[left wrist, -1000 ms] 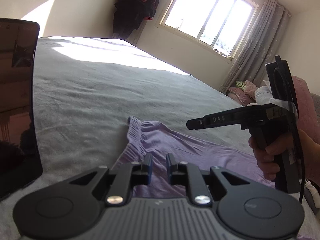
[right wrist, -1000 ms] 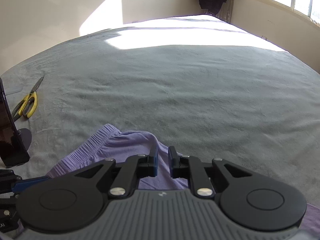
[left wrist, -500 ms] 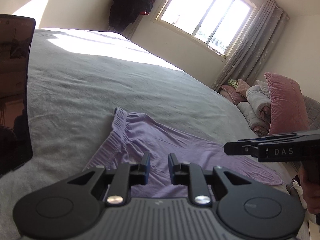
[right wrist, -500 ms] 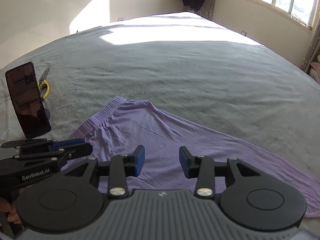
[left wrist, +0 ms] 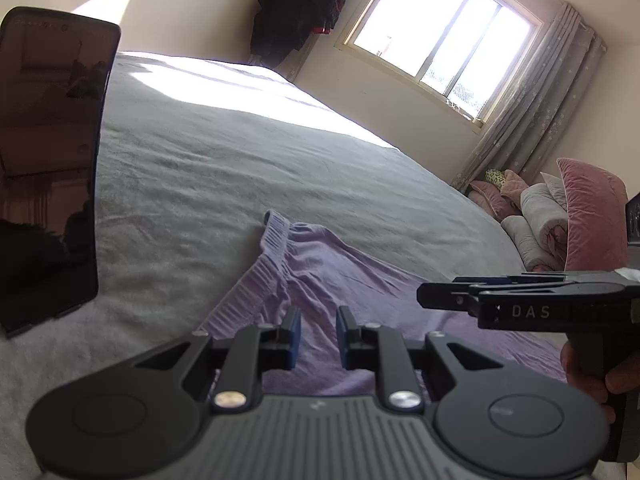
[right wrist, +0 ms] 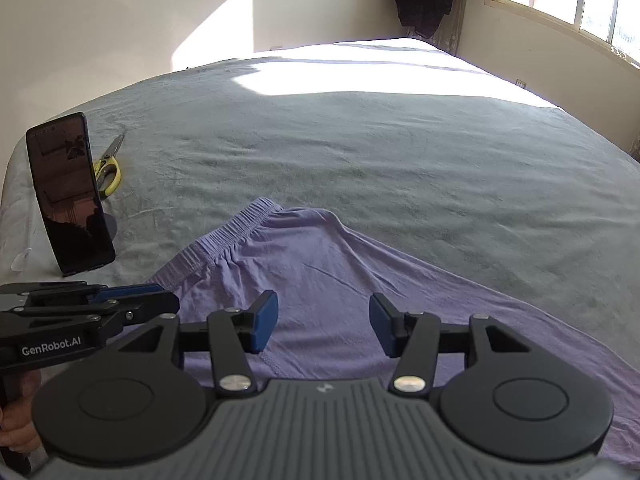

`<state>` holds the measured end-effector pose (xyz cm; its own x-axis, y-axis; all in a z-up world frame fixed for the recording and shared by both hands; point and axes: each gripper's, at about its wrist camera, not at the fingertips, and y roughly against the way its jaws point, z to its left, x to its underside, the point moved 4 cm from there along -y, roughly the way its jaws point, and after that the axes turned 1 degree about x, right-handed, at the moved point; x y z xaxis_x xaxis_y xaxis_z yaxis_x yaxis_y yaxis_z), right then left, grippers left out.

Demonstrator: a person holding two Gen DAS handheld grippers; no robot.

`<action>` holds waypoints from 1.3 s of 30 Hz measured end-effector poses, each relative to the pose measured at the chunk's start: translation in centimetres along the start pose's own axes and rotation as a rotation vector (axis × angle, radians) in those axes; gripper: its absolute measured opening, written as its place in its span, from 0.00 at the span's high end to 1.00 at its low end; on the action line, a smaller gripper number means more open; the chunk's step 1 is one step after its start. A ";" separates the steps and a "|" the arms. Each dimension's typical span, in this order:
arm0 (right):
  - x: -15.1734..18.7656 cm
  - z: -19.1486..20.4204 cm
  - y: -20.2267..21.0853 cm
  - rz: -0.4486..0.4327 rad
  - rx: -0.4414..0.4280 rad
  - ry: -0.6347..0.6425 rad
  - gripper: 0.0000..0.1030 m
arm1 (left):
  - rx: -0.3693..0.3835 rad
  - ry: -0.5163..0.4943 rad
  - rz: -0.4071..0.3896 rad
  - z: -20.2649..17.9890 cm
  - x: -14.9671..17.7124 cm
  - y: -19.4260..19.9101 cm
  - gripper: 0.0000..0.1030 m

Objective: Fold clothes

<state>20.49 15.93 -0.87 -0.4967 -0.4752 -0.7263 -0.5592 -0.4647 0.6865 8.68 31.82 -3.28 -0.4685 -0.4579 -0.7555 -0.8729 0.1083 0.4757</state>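
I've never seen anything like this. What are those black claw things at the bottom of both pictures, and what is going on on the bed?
There is no robot here. A person holds a hand-held gripper in each hand, and each carries a wide-angle camera looking along its jaws. One picture comes from the left gripper, the other from the right gripper; each also shows the other one from the side. On the grey bed lies a purple garment with an elastic waistband, spread fairly flat. A phone stands propped up, with yellow scissors behind it. Neither gripper holds anything: both sets of jaws are open, the right ones wider.
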 end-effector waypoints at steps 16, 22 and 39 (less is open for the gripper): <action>-0.9 -4.5 -5.1 -0.067 -0.098 -0.037 0.47 | -0.072 0.005 0.011 0.8 -0.6 -3.3 0.83; -1.8 -4.2 -7.4 -0.068 -0.119 -0.037 0.47 | -0.082 0.000 0.020 1.2 -0.5 -3.4 0.86; -2.7 -1.9 -10.3 -0.018 -0.071 0.008 0.96 | -0.085 0.038 0.071 2.8 -0.5 -3.0 0.96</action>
<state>28.85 20.61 -5.93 -0.4815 -0.4722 -0.7384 -0.5191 -0.5251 0.6744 11.12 34.22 -5.62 -0.5221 -0.4850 -0.7016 -0.8221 0.0669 0.5654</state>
